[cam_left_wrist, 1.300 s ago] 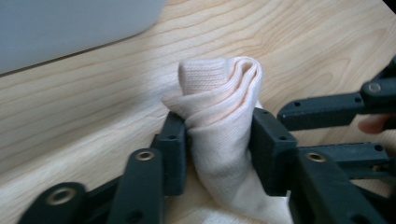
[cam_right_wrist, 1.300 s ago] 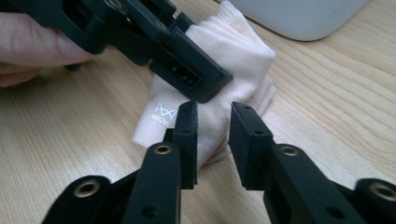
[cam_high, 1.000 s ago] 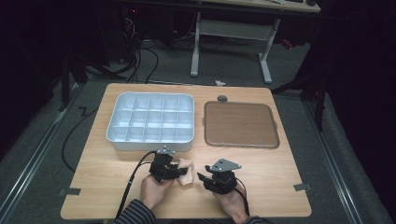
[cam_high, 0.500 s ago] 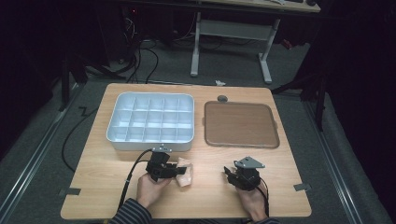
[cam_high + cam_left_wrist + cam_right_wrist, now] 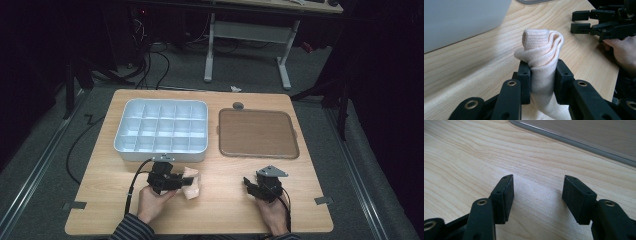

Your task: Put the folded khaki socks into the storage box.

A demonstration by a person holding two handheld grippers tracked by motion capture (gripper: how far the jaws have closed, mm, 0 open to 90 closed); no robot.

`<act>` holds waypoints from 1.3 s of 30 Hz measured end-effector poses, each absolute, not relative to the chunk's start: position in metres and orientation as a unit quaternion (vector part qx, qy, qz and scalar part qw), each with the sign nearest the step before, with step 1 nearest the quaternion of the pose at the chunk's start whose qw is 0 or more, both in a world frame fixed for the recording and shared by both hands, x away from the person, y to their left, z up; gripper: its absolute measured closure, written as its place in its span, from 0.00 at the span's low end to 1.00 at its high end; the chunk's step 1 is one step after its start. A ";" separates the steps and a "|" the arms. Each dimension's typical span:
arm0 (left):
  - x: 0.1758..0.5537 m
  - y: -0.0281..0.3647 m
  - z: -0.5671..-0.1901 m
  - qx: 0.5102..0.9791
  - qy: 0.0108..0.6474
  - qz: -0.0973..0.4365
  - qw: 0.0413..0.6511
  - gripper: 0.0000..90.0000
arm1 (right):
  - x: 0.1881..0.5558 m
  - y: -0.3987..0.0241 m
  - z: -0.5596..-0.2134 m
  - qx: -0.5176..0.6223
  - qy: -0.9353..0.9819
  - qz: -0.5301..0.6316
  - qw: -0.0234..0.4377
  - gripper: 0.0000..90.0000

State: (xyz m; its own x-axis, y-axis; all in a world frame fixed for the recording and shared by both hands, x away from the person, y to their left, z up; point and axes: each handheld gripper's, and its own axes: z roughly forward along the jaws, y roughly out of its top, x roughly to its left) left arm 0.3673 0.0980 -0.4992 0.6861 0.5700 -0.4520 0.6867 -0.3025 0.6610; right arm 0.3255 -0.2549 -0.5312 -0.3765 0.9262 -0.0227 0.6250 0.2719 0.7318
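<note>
A pale pink knitted cloth [image 5: 192,184], folded into a bundle, lies at the table's front left. My left gripper [image 5: 175,181] is shut on it. In the left gripper view the two pads pinch the cloth [image 5: 541,47] at its waist, and its rolled top sticks up past the left gripper [image 5: 542,71]. My right gripper [image 5: 249,184] is to the right of the cloth and apart from it, low over bare wood. Its jaws have just been opening, and the right gripper [image 5: 537,187] has nothing between them. It also appears in the left gripper view as the right gripper [image 5: 580,21], at the upper right.
A white tray [image 5: 161,151] of several compartments stands behind the left hand, its wall [image 5: 461,20] close to the cloth. A brown flat tray [image 5: 257,134] lies behind the right hand, its rim [image 5: 574,140] near. A small dark disc [image 5: 238,105] sits at the back.
My right gripper has let go of the cloth, pulled away to the right and spread its jaws. The left gripper keeps the cloth and has barely shifted.
</note>
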 end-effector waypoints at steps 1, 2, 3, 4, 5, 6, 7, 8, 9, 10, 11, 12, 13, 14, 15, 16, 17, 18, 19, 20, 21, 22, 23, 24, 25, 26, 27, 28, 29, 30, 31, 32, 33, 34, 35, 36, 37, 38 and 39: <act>0.368 0.099 -0.499 0.804 0.391 -0.066 0.444 0.79 | 0.326 -0.255 -0.531 0.508 0.763 0.325 0.231 0.47; 0.368 0.101 -0.498 0.802 0.392 -0.067 0.446 0.79 | 0.326 -0.255 -0.531 0.508 0.763 0.326 0.231 0.47; 0.368 0.102 -0.498 0.800 0.393 -0.067 0.447 0.79 | 0.326 -0.254 -0.531 0.509 0.763 0.326 0.229 0.47; 0.368 0.103 -0.497 0.800 0.393 -0.066 0.448 0.79 | 0.327 -0.254 -0.531 0.509 0.763 0.326 0.230 0.47; 0.368 0.104 -0.496 0.802 0.391 -0.065 0.447 0.79 | 0.327 -0.254 -0.531 0.509 0.763 0.326 0.230 0.47; 0.368 0.105 -0.495 0.804 0.389 -0.061 0.446 0.79 | 0.327 -0.254 -0.531 0.509 0.763 0.326 0.230 0.47; 0.368 0.105 -0.493 0.805 0.387 -0.060 0.446 0.79 | 0.327 -0.254 -0.531 0.509 0.763 0.326 0.230 0.47; 0.368 0.106 -0.491 0.806 0.385 -0.059 0.446 0.79 | 0.327 -0.254 -0.531 0.509 0.762 0.327 0.229 0.47; 0.368 0.107 -0.489 0.808 0.383 -0.056 0.444 0.79 | 0.327 -0.254 -0.531 0.509 0.763 0.327 0.229 0.47; 0.368 0.108 -0.487 0.808 0.383 -0.056 0.445 0.79 | 0.327 -0.254 -0.531 0.509 0.763 0.326 0.229 0.47; 0.368 0.109 -0.485 0.808 0.382 -0.056 0.445 0.79 | 0.327 -0.254 -0.531 0.508 0.763 0.327 0.229 0.47; 0.369 0.110 -0.483 0.808 0.381 -0.054 0.446 0.79 | 0.327 -0.254 -0.531 0.508 0.763 0.327 0.229 0.47; 0.369 0.111 -0.481 0.808 0.381 -0.053 0.447 0.79 | 0.327 -0.254 -0.531 0.508 0.763 0.327 0.229 0.47; 0.369 0.112 -0.480 0.807 0.381 -0.052 0.448 0.79 | 0.327 -0.254 -0.531 0.508 0.763 0.327 0.229 0.47; 0.370 0.114 -0.478 0.806 0.381 -0.050 0.449 0.79 | 0.327 -0.254 -0.531 0.508 0.763 0.327 0.229 0.47; 0.370 0.115 -0.477 0.805 0.381 -0.050 0.451 0.79 | 0.327 -0.254 -0.531 0.508 0.763 0.327 0.229 0.47; 0.370 0.117 -0.476 0.803 0.382 -0.052 0.454 0.79 | 0.327 -0.254 -0.531 0.508 0.764 0.326 0.229 0.47; 0.371 0.118 -0.475 0.800 0.383 -0.055 0.458 0.79 | 0.327 -0.254 -0.531 0.507 0.764 0.326 0.229 0.46; 0.371 0.120 -0.474 0.799 0.386 -0.055 0.459 0.79 | 0.327 -0.254 -0.531 0.507 0.764 0.326 0.229 0.46; 0.371 0.121 -0.474 0.798 0.387 -0.054 0.458 0.79 | 0.327 -0.254 -0.531 0.507 0.764 0.326 0.229 0.46; 0.371 0.122 -0.474 0.797 0.390 -0.054 0.459 0.79 | 0.327 -0.254 -0.531 0.507 0.764 0.326 0.229 0.46; 0.372 0.123 -0.473 0.796 0.391 -0.054 0.458 0.79 | 0.327 -0.254 -0.531 0.507 0.764 0.326 0.229 0.46; 0.372 0.125 -0.473 0.796 0.392 -0.054 0.458 0.79 | 0.327 -0.254 -0.531 0.507 0.764 0.326 0.229 0.46; 0.372 0.126 -0.472 0.796 0.393 -0.054 0.457 0.79 | 0.327 -0.254 -0.531 0.507 0.764 0.326 0.229 0.46; 0.373 0.127 -0.472 0.796 0.394 -0.054 0.457 0.79 | 0.327 -0.254 -0.531 0.507 0.764 0.326 0.229 0.46; 0.373 0.128 -0.472 0.795 0.395 -0.053 0.457 0.79 | 0.327 -0.254 -0.531 0.507 0.765 0.326 0.229 0.46; 0.373 0.129 -0.472 0.795 0.396 -0.053 0.457 0.79 | 0.327 -0.254 -0.531 0.507 0.765 0.326 0.229 0.46; 0.373 0.130 -0.472 0.794 0.397 -0.053 0.458 0.79 | 0.327 -0.254 -0.531 0.507 0.765 0.326 0.229 0.46; 0.374 0.131 -0.471 0.792 0.397 -0.054 0.460 0.79 | 0.327 -0.254 -0.531 0.507 0.765 0.326 0.229 0.46; 0.374 0.132 -0.471 0.791 0.398 -0.055 0.462 0.79 | 0.327 -0.254 -0.531 0.506 0.765 0.326 0.229 0.46; 0.374 0.132 -0.471 0.789 0.398 -0.055 0.464 0.79 | 0.327 -0.254 -0.531 0.506 0.765 0.326 0.229 0.46; 0.374 0.133 -0.470 0.789 0.397 -0.056 0.465 0.79 | 0.327 -0.254 -0.531 0.506 0.765 0.326 0.229 0.46; 0.374 0.134 -0.470 0.788 0.397 -0.057 0.467 0.79 | 0.327 -0.254 -0.531 0.506 0.765 0.326 0.229 0.46; 0.374 0.135 -0.470 0.788 0.398 -0.057 0.467 0.79 | 0.327 -0.254 -0.531 0.506 0.765 0.326 0.229 0.46; 0.375 0.136 -0.470 0.787 0.400 -0.056 0.466 0.79 | 0.327 -0.254 -0.531 0.506 0.765 0.326 0.229 0.46; 0.375 0.136 -0.470 0.787 0.401 -0.057 0.466 0.79 | 0.327 -0.254 -0.531 0.507 0.765 0.326 0.229 0.46; 0.375 0.137 -0.469 0.786 0.402 -0.059 0.466 0.79 | 0.327 -0.254 -0.531 0.507 0.765 0.326 0.229 0.46; 0.376 0.138 -0.469 0.786 0.402 -0.062 0.466 0.79 | 0.327 -0.254 -0.531 0.507 0.765 0.326 0.229 0.46; 0.376 0.138 -0.469 0.786 0.401 -0.065 0.466 0.79 | 0.327 -0.254 -0.531 0.507 0.764 0.326 0.229 0.46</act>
